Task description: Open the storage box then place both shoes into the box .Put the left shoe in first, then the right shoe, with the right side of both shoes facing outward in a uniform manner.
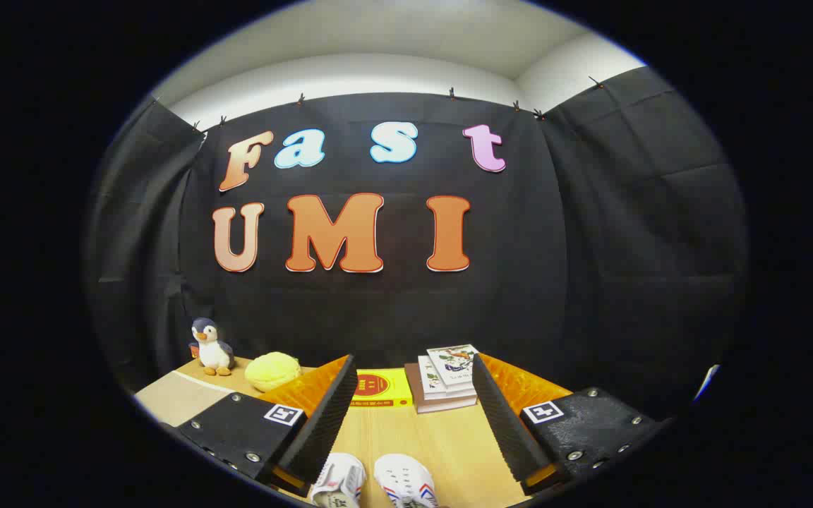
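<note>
Two white canvas shoes with red and blue side stripes are being seen at the bottom centre of the frame, toes pointing away from the camera: the left-hand shoe (339, 481) and the right-hand shoe (406, 480), lying side by side on the pale wooden tabletop (442, 444), close together but apart. Both are lying low between the two fingers, cut off by the lower edge.

The gripper (412, 416) is being held wide open, fingers spread well apart, nothing being gripped; no contact with either shoe is being made.

Beyond the fingertips, a flat yellow box with a red round label (380, 388) is lying at centre, and just right of it a stack of books (447, 377) is resting. Toward the lower left, a round yellow plush (272, 371) is sitting, and further left a small penguin soft toy (210, 347) is standing upright near the table's back edge.
</note>
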### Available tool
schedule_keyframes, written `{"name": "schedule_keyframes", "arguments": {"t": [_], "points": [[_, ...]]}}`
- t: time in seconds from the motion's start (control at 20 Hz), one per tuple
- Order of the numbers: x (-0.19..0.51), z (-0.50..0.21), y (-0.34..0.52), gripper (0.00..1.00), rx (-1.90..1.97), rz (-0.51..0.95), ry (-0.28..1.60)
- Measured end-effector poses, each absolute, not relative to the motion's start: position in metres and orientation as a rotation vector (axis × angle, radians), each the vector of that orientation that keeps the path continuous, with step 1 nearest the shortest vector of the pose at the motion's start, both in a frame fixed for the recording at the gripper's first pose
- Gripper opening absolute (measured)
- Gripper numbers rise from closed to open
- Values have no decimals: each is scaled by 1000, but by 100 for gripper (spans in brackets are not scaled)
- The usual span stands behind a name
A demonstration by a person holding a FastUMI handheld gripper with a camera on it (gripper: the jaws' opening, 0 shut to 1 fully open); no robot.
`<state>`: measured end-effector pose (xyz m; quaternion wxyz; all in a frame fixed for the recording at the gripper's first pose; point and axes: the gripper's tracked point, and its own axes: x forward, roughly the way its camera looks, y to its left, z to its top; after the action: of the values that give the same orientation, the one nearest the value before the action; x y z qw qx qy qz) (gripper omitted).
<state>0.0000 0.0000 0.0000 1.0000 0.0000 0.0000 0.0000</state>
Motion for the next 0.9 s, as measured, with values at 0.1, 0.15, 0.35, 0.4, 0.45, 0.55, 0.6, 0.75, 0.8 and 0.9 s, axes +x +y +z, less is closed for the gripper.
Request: {"name": "schedule_keyframes", "arguments": {"t": [0.1, 0.15, 0.35, 0.4, 0.45, 0.55, 0.6, 0.75, 0.8, 0.9], "points": [[-4, -5, 14, 97, -14, 13, 27], [-6, -4, 20, 97, -15, 23, 35], [-7, 2, 27, 97, -27, 33, 30], [-7, 3, 28, 97, -27, 35, 32], [-8, 3, 31, 97, -22, 46, 30], [-7, 2, 35, 97, -20, 55, 31], [-7, 0, 36, 97, -26, 61, 34], [-6, -10, 48, 97, -31, 109, 62], [-6, -15, 57, 97, -21, 138, 79], [-6, -32, 73, 97, 13, 208, 131]]}}
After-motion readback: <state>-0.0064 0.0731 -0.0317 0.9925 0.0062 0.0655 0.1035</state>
